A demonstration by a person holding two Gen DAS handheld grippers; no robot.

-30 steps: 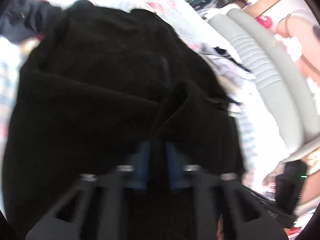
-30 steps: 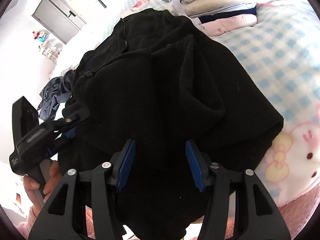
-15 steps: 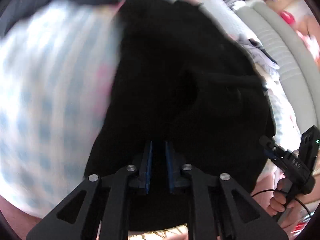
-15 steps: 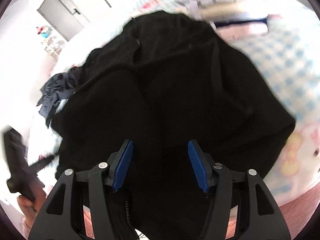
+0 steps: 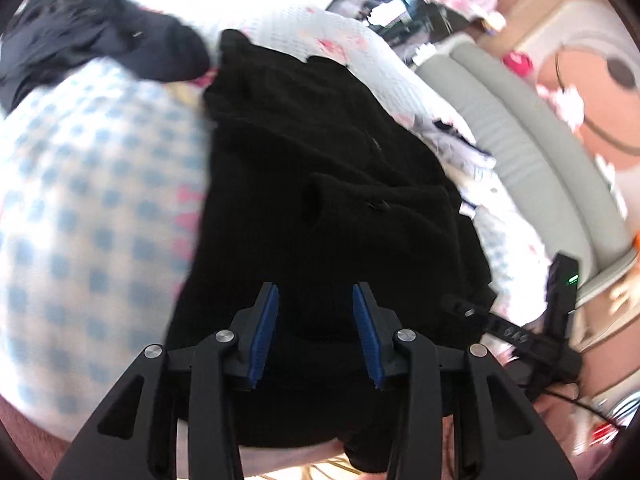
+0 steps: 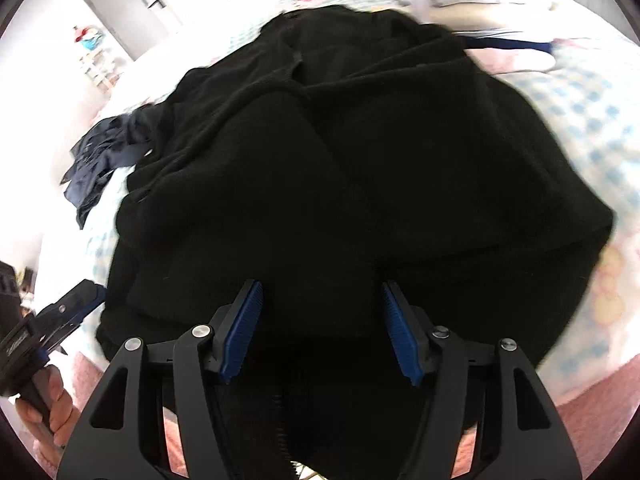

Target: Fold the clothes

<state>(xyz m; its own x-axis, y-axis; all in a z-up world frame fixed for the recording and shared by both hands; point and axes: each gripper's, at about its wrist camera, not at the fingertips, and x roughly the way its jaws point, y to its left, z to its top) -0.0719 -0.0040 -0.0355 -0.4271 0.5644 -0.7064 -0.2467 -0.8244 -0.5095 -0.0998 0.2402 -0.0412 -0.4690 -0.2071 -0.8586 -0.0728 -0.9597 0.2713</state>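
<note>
Left wrist view, left tongs (image 5: 315, 322) spread apart over black garment (image 5: 320, 184), right tongs (image 6: 320, 328) likewise gaping, empty.

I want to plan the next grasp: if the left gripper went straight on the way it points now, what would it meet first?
Most likely the black garment: the open left gripper points right at its near part on the checked blanket, with nothing between. Depth is unclear.
</note>
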